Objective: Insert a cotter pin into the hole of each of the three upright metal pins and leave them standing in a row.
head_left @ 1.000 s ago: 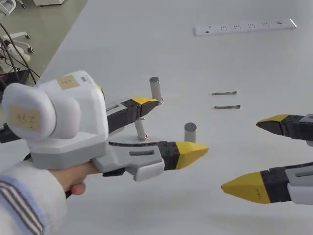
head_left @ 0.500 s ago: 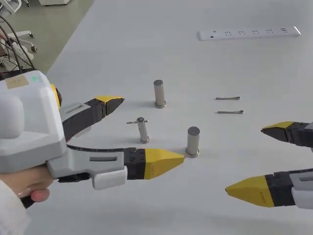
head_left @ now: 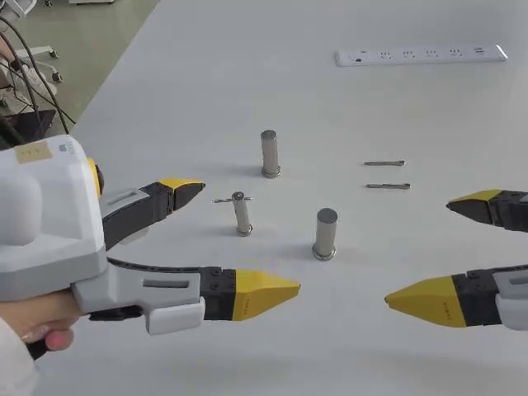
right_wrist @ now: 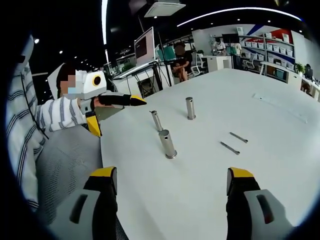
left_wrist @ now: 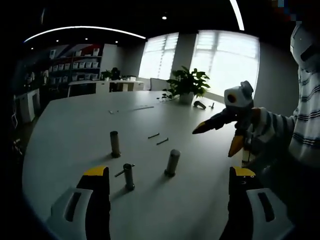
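Over white table (head_left: 247,82), left gripper (head_left: 249,238) and right gripper (head_left: 418,252) hover level, fingers (head_left: 257,292) wide.

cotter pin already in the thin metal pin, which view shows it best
The head view: the cotter pin sticks out sideways through the thin metal pin. The left gripper view shows it smaller and dim; in the right gripper view it is too small to tell.

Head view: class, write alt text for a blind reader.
Three upright metal pins stand on a table, one with a cotter pin through it; two loose cotter pins lie to their right. The left gripper and right gripper hang open.
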